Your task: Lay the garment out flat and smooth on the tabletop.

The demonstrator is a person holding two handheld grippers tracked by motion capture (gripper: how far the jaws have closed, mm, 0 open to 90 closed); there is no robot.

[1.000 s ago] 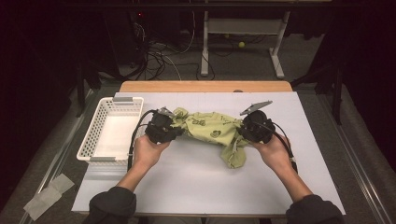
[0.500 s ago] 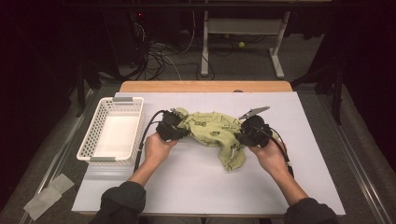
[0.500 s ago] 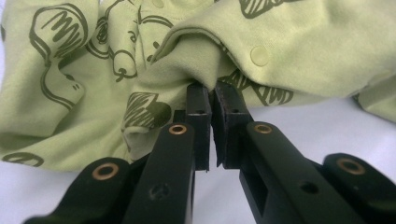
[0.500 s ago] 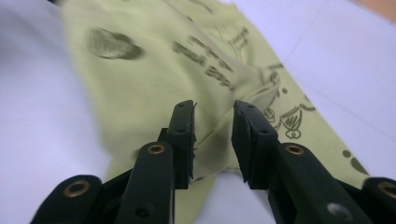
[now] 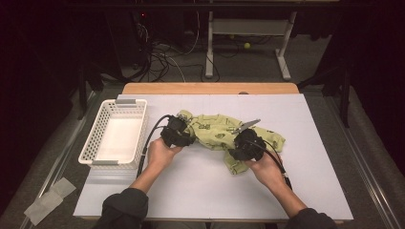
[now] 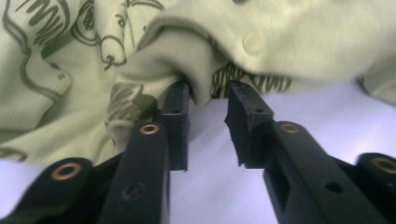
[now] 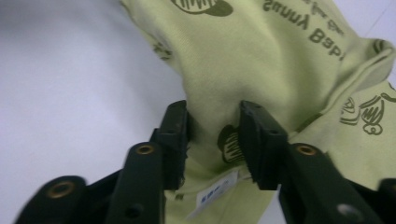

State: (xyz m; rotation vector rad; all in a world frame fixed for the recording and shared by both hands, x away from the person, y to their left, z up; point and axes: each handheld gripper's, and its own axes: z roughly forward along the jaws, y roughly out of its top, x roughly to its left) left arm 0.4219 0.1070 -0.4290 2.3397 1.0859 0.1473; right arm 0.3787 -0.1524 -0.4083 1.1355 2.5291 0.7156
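The pale green baby garment (image 5: 215, 131) lies crumpled on the white table (image 5: 200, 186), near its middle, with the white basket (image 5: 117, 131) just off to its left. My left gripper (image 5: 184, 138) sits low at the garment's left end, and its jaws have just been opening: in the left gripper view (image 6: 208, 100) they stand apart with white table showing between them, and a rolled fold of the cloth (image 6: 196, 70) pokes a little way into the gap at the tips without being squeezed. My right gripper (image 5: 239, 148) is down at the garment's right part, above the piece that hangs toward me. Its jaws have opened a little as well. In the right gripper view (image 7: 212, 123) a ridge of the cloth (image 7: 233, 60) runs between them, with a white label (image 7: 217, 189) below. The left pad lies against the cloth, but I cannot tell whether the pads still press it.
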